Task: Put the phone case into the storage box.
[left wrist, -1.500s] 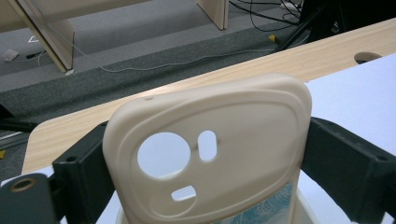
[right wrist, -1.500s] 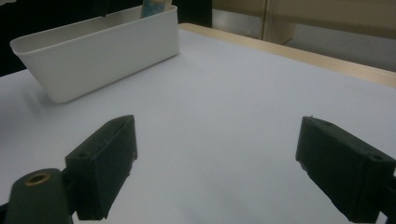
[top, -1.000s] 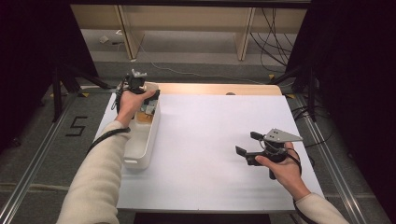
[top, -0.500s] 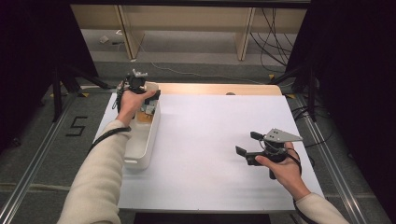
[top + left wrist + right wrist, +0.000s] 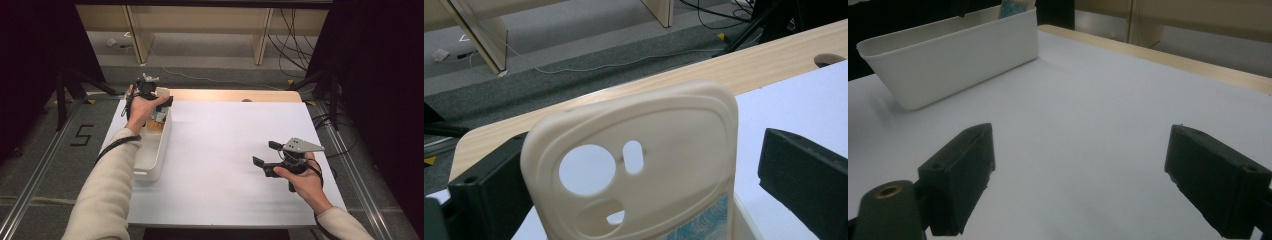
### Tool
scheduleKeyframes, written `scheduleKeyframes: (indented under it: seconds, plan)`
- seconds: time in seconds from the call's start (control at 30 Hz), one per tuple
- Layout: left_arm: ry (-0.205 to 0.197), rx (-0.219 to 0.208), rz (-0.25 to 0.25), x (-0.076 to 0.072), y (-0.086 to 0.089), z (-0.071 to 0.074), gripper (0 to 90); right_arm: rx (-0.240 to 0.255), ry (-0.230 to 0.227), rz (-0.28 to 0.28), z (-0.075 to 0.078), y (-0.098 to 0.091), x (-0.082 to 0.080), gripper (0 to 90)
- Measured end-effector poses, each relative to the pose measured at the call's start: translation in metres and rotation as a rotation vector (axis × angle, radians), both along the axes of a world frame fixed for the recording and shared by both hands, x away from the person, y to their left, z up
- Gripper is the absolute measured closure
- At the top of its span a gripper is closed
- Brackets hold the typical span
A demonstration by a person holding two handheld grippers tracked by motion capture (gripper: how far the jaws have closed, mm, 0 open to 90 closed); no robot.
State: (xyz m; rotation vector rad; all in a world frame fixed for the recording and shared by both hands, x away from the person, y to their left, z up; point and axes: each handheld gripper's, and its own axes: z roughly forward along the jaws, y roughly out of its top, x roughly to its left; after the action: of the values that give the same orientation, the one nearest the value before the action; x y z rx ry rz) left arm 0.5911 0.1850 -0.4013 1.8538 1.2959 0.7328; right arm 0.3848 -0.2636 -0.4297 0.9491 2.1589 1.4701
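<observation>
- The left gripper (image 5: pixel 159 102) is over the far end of the bin (image 5: pixel 150 165). Its jaws have just been opening and now stand wide; a cream phone case (image 5: pixel 634 165) stands between them, against the left jaw and clear of the right one.
- In the left gripper view, the case is upright, its camera holes turned to the lens, and its lower part is inside the bin beside a blue-patterned item (image 5: pixel 696 225).
- The right gripper (image 5: pixel 266 155) is well apart, above the bare sheet, with jaws wide and nothing between them.
- I judge that the step is the release of the case into the bin. The next move asks the left hand to go straight up, so that no jaw catches the case and pulls it out again.
- The bin is at the left edge of a white sheet (image 5: pixel 235 150) that covers a wooden table (image 5: pixel 220 95).
- Behind the table are a grey floor (image 5: pixel 210 55), loose cables (image 5: pixel 290 30) and wooden legs (image 5: pixel 137 35). A "5" (image 5: pixel 82 135) is marked on the floor at the left.
</observation>
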Motion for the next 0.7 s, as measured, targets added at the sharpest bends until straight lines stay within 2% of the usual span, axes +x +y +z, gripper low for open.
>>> scheduleKeyframes:
  seconds: [0.2,0.7]
  plan:
    - [-0.021,0.0,-0.003,-0.002,0.0,0.006,0.0,-0.001,-0.001,-0.002,0.0,0.0,0.0,13.3]
    - [-0.088,-0.023,-0.023,-0.007,-0.008,0.033,0.0,-0.003,-0.002,-0.004,0.0,0.0,0.0,13.2]
